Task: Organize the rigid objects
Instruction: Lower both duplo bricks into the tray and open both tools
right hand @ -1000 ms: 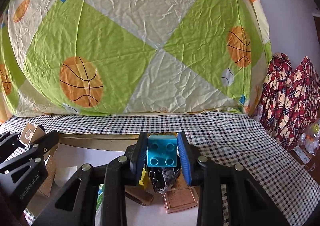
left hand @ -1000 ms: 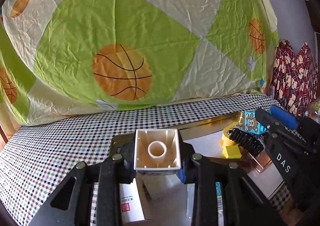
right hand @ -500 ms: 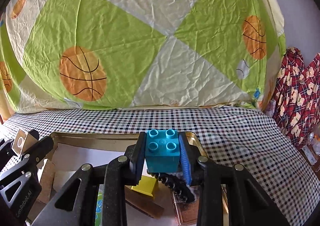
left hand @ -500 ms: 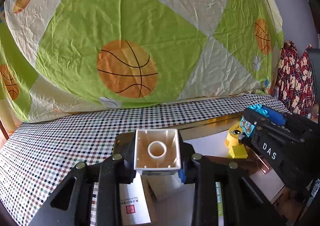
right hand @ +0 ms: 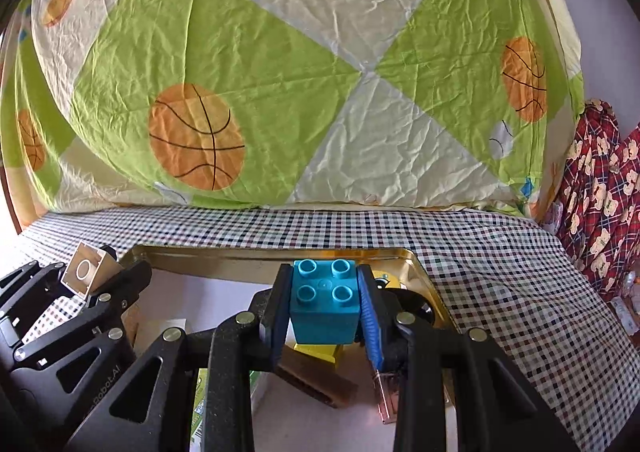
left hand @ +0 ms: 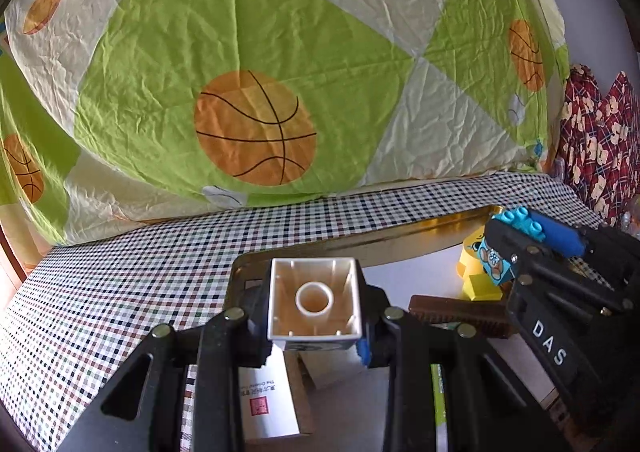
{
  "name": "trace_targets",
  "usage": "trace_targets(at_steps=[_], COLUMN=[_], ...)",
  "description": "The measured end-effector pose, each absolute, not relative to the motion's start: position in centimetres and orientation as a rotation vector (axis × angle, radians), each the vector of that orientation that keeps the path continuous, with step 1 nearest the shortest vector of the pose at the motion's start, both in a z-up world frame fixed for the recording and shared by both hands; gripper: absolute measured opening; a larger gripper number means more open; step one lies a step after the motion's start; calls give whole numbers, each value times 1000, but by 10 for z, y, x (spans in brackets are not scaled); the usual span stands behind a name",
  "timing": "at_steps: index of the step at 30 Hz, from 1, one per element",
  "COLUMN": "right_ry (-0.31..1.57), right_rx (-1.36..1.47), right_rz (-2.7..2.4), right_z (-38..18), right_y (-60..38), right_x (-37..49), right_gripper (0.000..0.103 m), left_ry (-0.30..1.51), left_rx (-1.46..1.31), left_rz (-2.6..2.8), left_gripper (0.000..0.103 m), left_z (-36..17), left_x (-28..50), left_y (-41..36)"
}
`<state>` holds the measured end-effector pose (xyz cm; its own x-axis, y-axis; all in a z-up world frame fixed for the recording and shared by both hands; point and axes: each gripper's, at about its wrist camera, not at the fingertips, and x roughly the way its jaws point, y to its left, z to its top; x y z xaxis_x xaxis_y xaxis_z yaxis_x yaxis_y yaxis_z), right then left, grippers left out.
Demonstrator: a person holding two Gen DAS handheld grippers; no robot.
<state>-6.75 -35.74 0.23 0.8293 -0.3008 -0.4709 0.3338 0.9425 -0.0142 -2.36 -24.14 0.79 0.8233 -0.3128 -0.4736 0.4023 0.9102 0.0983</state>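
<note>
The left gripper (left hand: 316, 312) was clamped on a white hollow plastic building block (left hand: 315, 303), its open underside with the round tube facing the camera at lower centre of the left wrist view. The right gripper (right hand: 324, 312) was closed on a teal four-stud plastic building block (right hand: 323, 302), studs toward the lens, low in the centre of the right wrist view.

Both blocks looked light, stiff and smooth — likely to slip if pinched near a corner, so the flat opposite side walls were the sensible hold, as both pairs of pads sat.

Below lay a gold-rimmed metal tray (right hand: 256, 254) on a checked tablecloth (right hand: 500, 272). A yellow printed block (left hand: 474, 264) and a brown ridged bar (left hand: 452, 316) crowded the tray's right part in the left view; white floor stayed free toward its middle. The raised rim would need clearing — judged, not seen.
</note>
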Motion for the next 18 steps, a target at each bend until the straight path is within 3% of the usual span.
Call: trace_targets(at_steps=[18], right_ry=[458], right_rx=[77], right_rz=[-308], right_z=[8], right_y=[-357], right_x=[-71], right_gripper=[34], left_ry=[477], left_rx=[202], left_rz=[-363], left_gripper=[31], left_z=[6], left_x=[-23], left_y=[-237])
